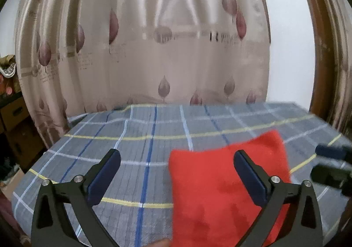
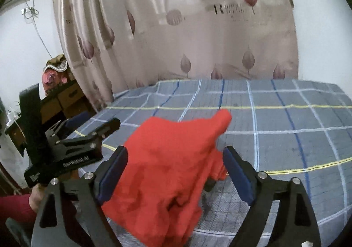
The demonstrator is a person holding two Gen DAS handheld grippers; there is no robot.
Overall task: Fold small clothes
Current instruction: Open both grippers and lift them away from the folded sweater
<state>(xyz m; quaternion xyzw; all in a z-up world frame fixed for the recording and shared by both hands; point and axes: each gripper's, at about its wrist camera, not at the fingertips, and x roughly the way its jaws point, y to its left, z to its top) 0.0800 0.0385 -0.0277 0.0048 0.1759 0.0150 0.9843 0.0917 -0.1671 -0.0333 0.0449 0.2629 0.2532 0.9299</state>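
Left gripper first: it points forward and slightly down over the grey checked bedspread, fingers spread wide with nothing between the pads. Its right finger stands in front of the red garment, which lies on the bedspread as a flat panel, smooth on top. In the right wrist view the same left gripper shows from the side at the left edge, held by a person's hand in a dark red sleeve. Across to the right gripper: tilted down too, its fingers wide apart, the red garment rumpled and blurred in the gap between them. Whether its left pad touches the cloth I cannot tell. A leaf-print curtain hangs behind the bed.
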